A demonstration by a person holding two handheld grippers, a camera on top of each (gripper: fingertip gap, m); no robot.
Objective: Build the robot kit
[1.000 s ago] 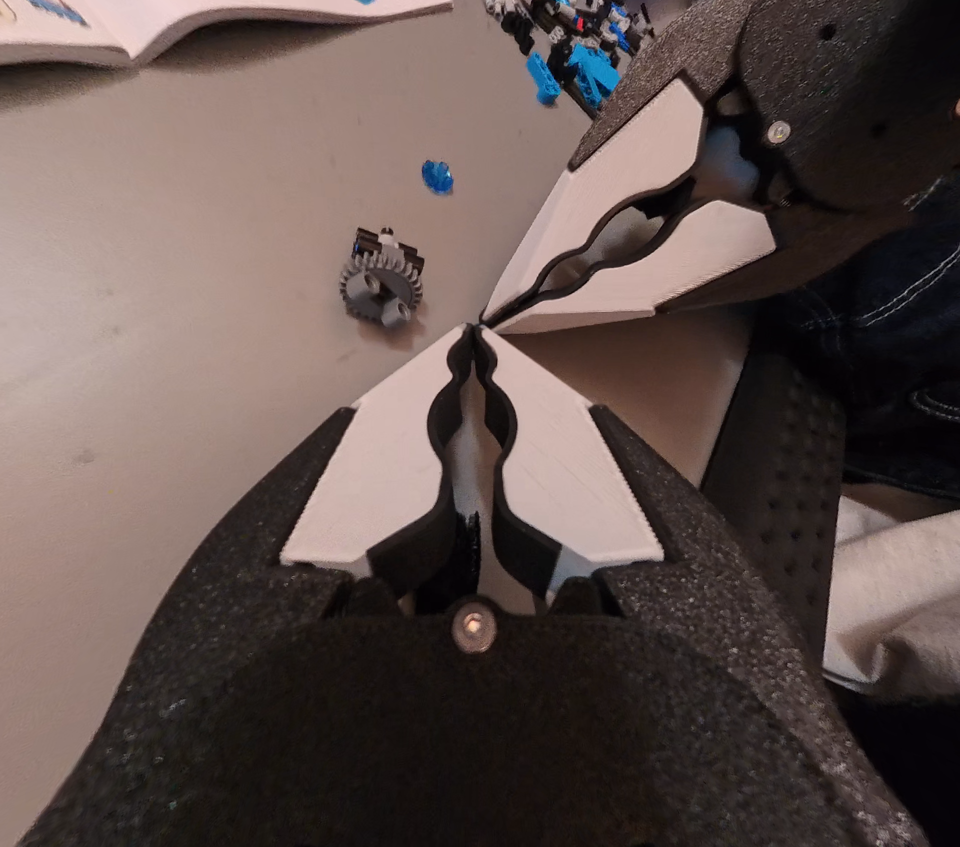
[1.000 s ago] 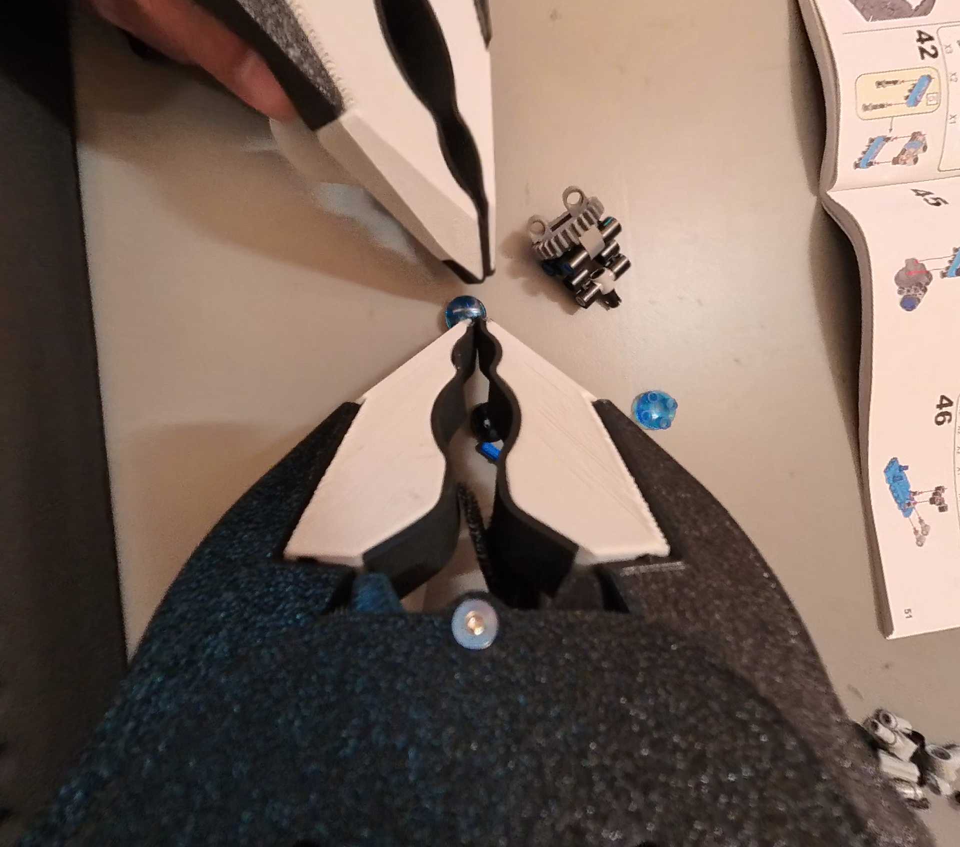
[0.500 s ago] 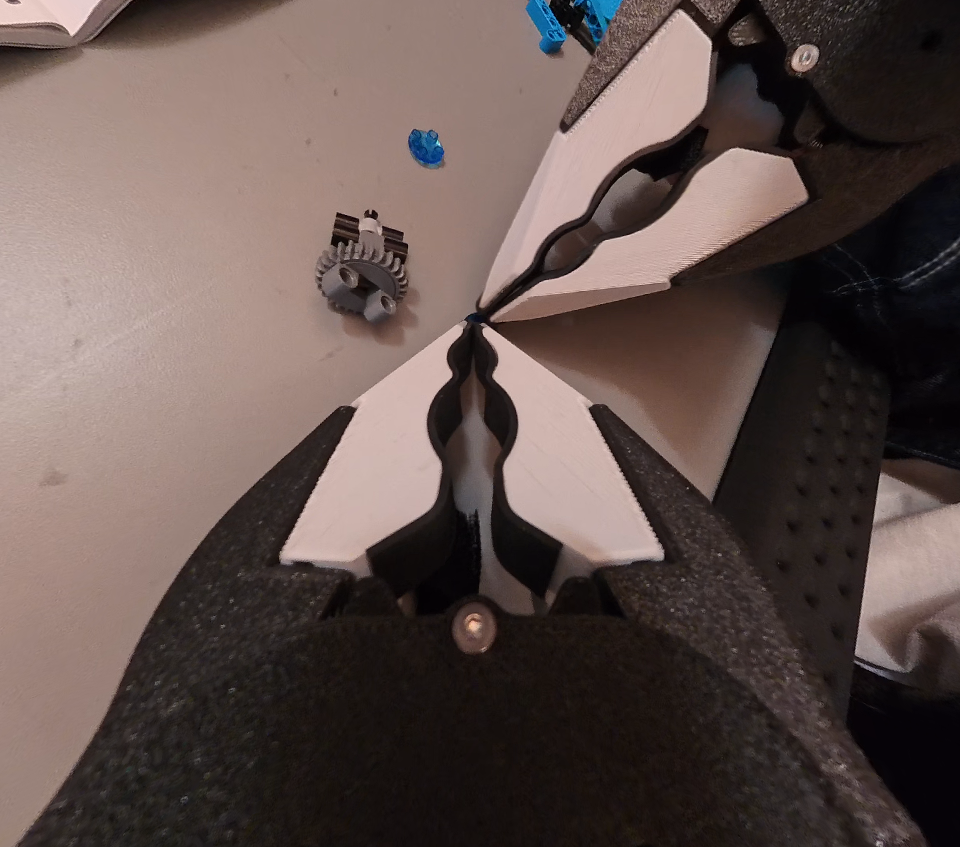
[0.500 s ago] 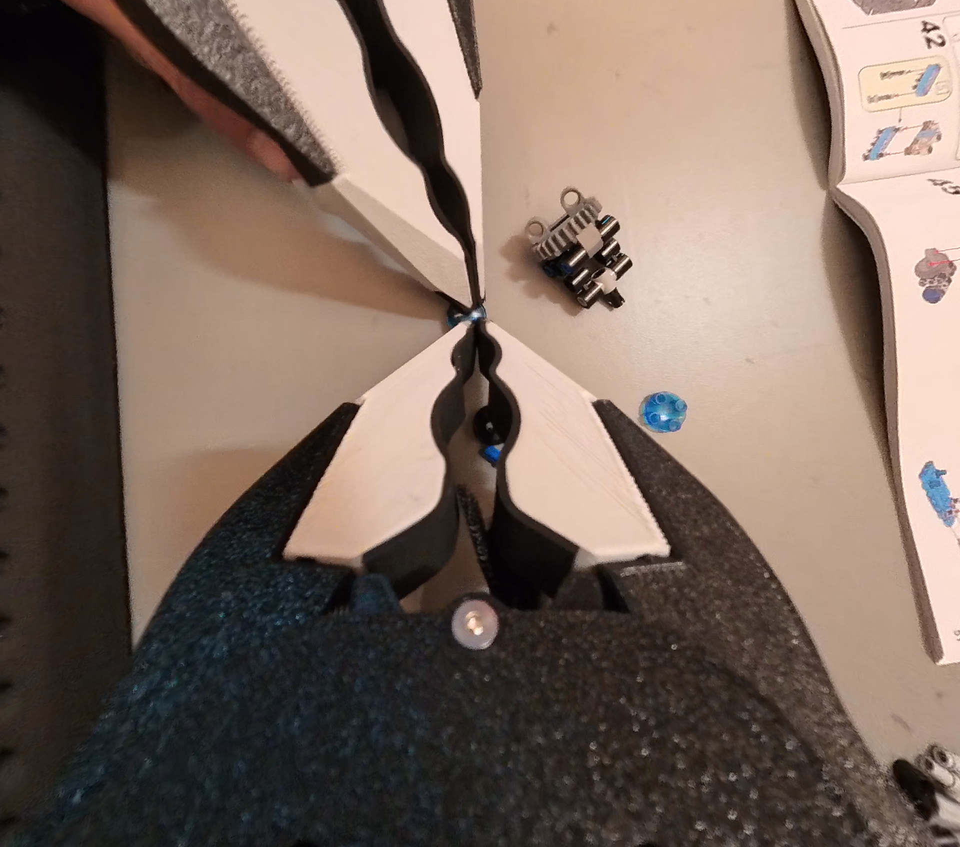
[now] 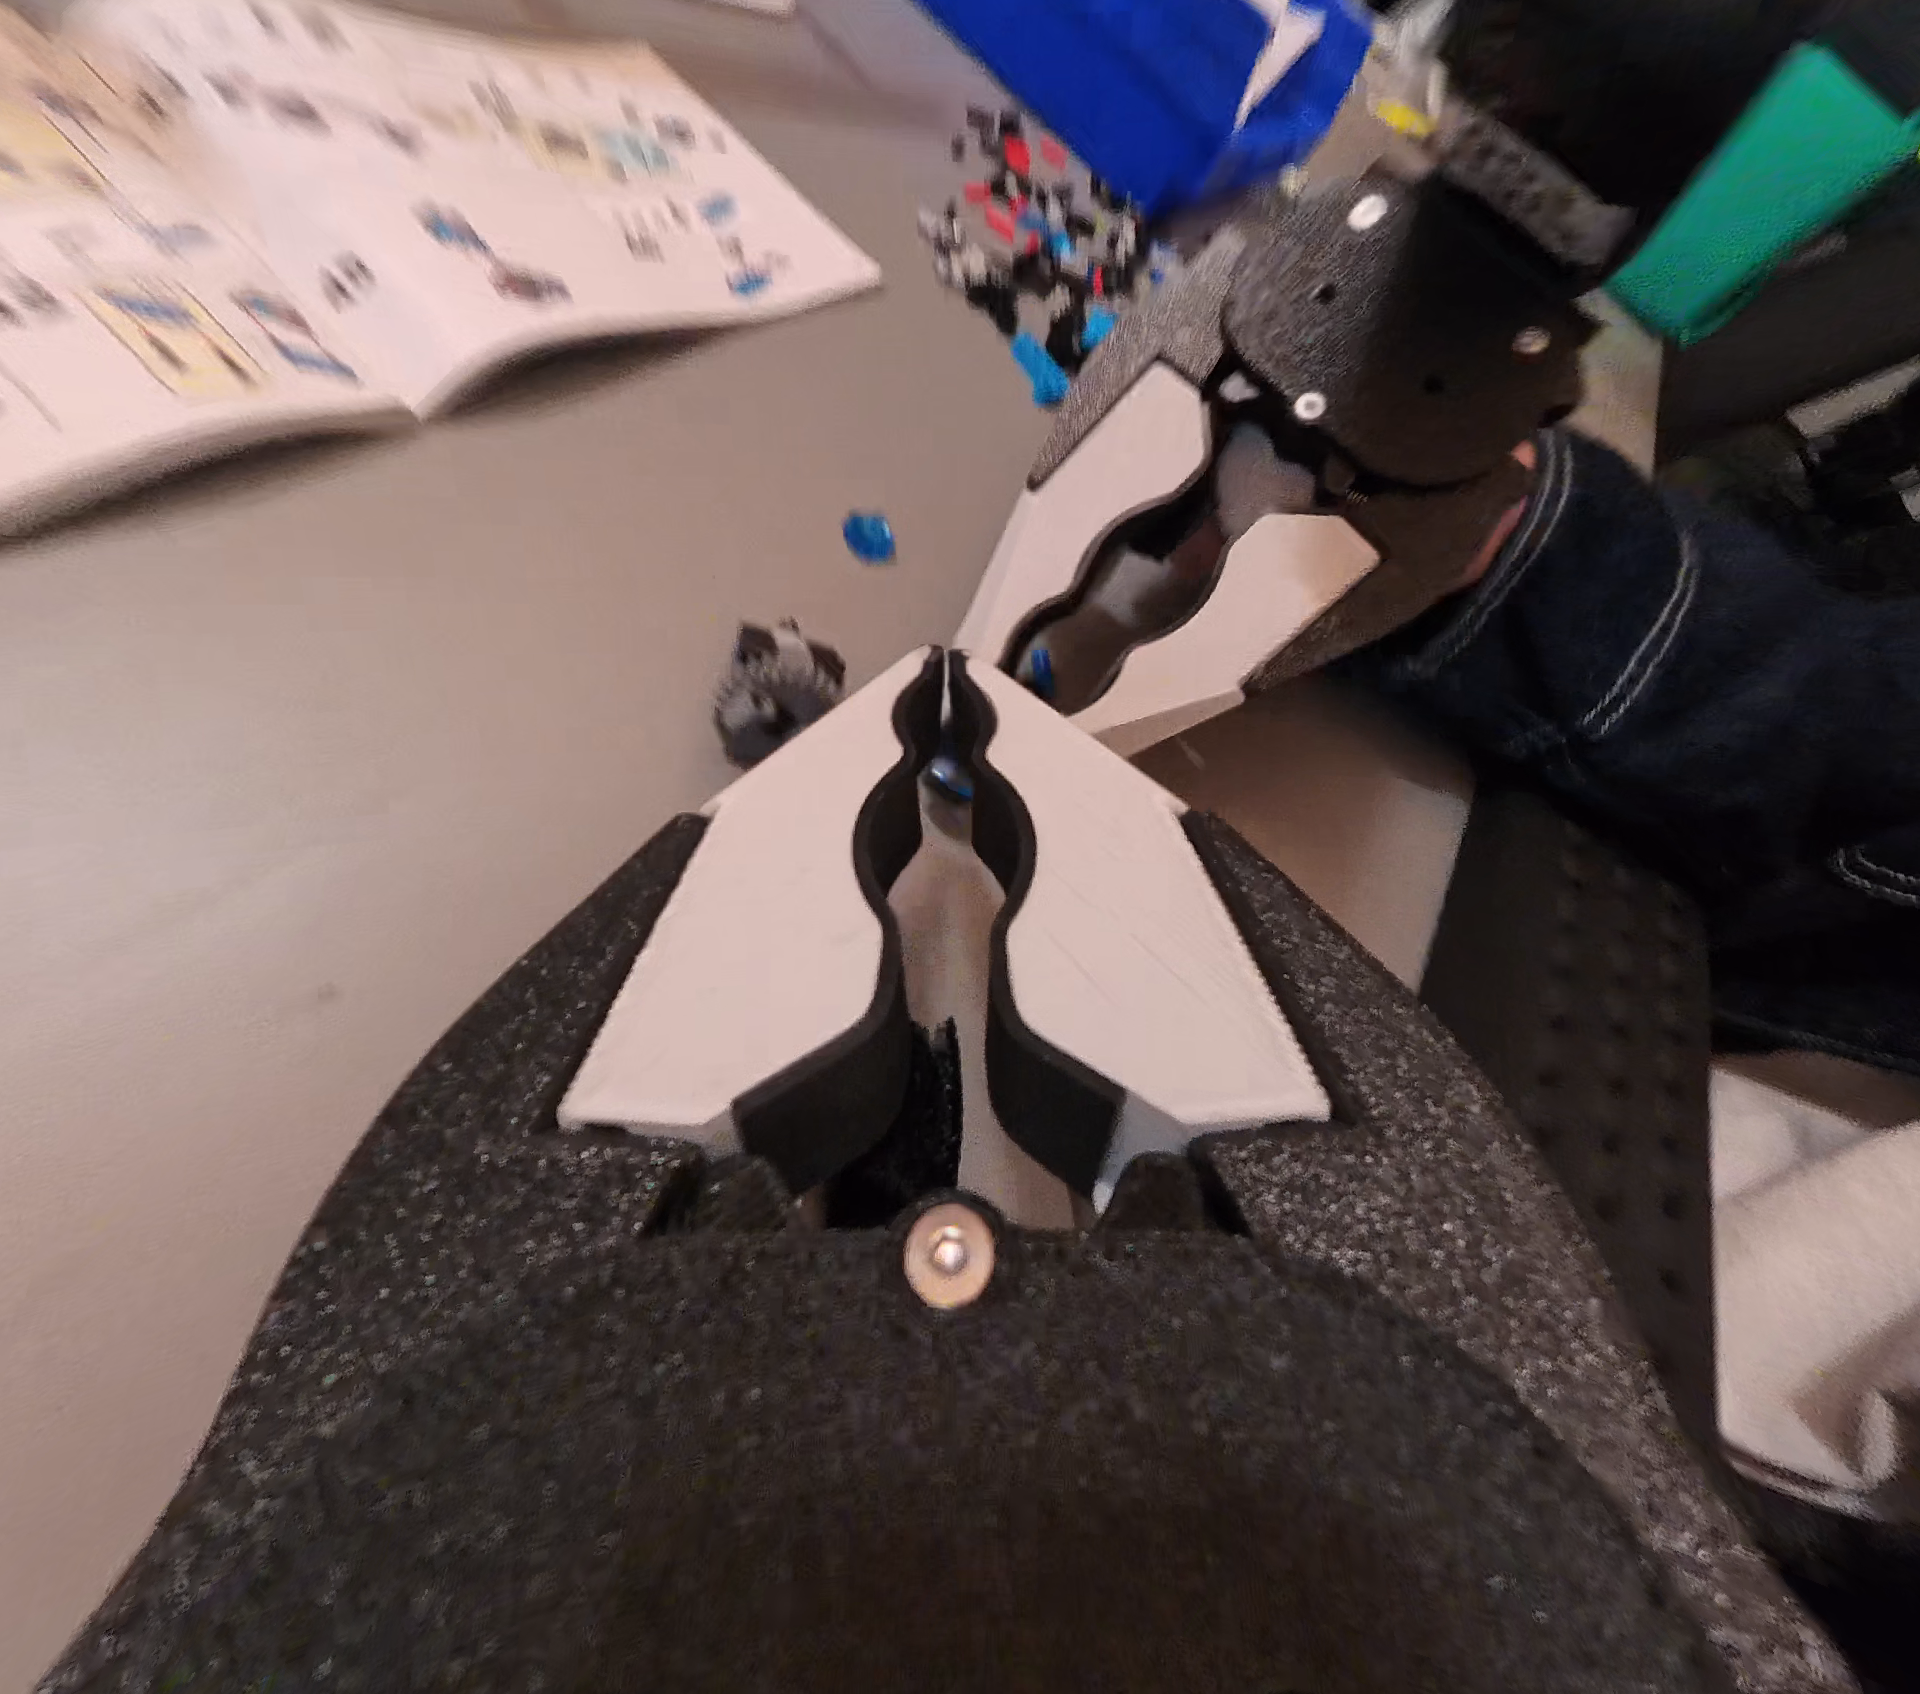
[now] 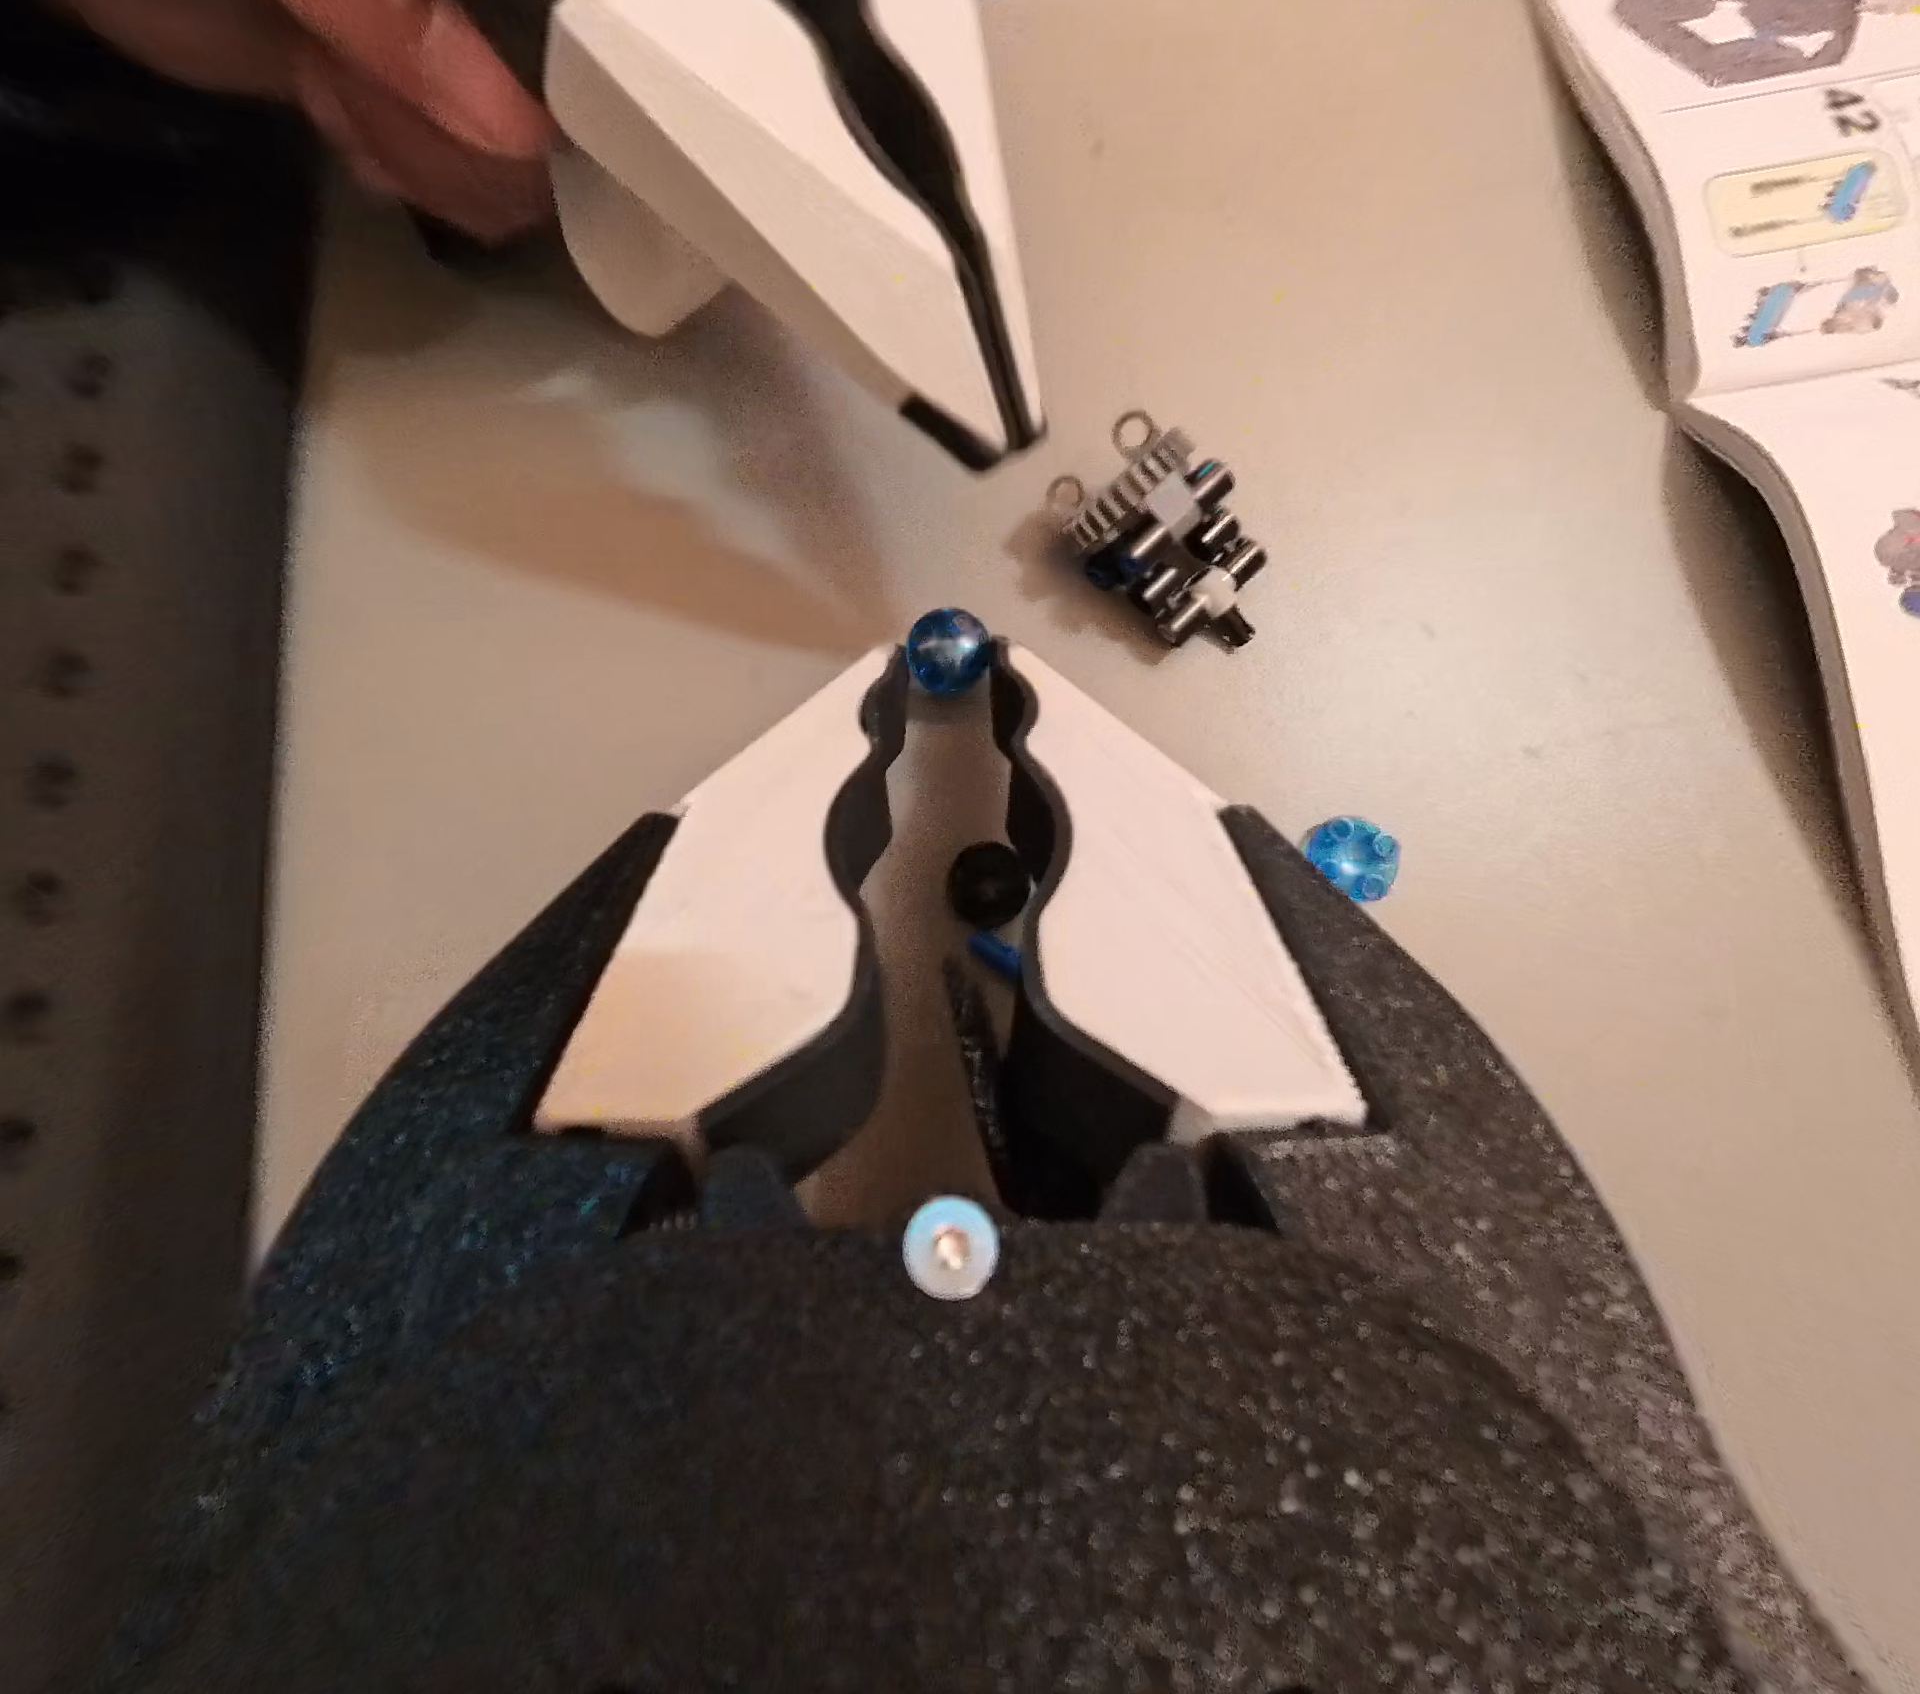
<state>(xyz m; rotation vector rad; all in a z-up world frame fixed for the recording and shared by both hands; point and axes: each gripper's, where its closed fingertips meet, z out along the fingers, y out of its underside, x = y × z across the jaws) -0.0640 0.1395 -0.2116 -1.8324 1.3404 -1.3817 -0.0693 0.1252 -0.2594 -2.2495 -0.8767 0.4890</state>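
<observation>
The right claw (image 6: pixel 948 670) pinches a clear blue round stud (image 6: pixel 945 649) at its very tips above the grey table (image 6: pixel 1351 294), while the left claw (image 5: pixel 943 657), tips together and empty as far as shows, hangs just beside a small gear assembly (image 6: pixel 1158 538).

glossy translucent blue stud (image 6: pixel 945 652), matt table (image 6: pixel 1299 210), paper booklet (image 6: pixel 1766 86)
</observation>
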